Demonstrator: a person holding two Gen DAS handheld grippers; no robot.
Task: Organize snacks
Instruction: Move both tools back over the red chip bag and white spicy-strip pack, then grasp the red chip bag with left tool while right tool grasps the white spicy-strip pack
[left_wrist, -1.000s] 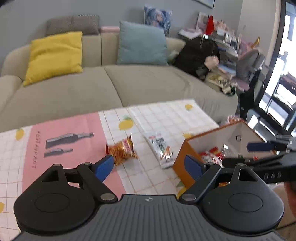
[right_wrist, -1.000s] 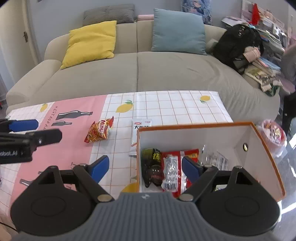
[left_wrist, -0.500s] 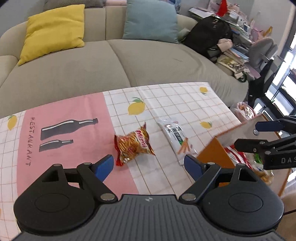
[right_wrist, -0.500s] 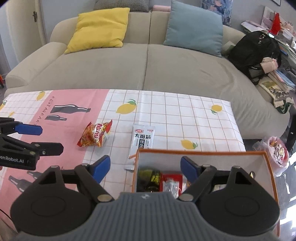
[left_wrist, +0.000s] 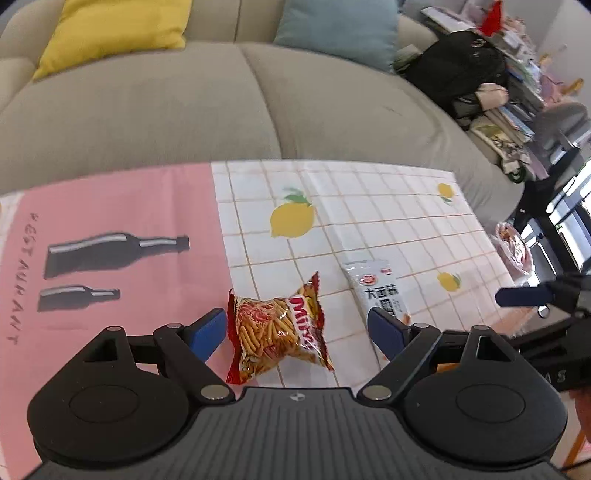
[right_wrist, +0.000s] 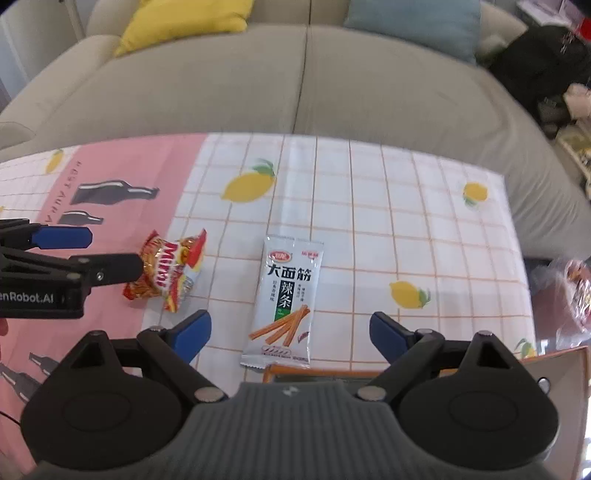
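Observation:
A red and orange Mimi snack bag (left_wrist: 277, 332) lies on the tablecloth, between the open jaws of my left gripper (left_wrist: 297, 332); it also shows in the right wrist view (right_wrist: 166, 271). A white spicy-strip packet (right_wrist: 286, 299) lies flat just in front of my open, empty right gripper (right_wrist: 290, 330); it also shows in the left wrist view (left_wrist: 382, 291). The orange box (right_wrist: 561, 360) sits at the right gripper's base, only its rim showing. The left gripper appears at the left edge of the right wrist view (right_wrist: 92, 254).
The table is covered by a checked lemon-print cloth (right_wrist: 388, 221) with a pink panel (left_wrist: 110, 221). A beige sofa (left_wrist: 184, 103) with yellow and blue cushions stands behind. A bag of snacks (left_wrist: 513, 251) sits off the table's right side.
Both grippers have moved forward and tilted down toward the table. The Mimi bag now lies between the left jaws. The box has slipped almost out of the right view, and the white packet lies ahead.

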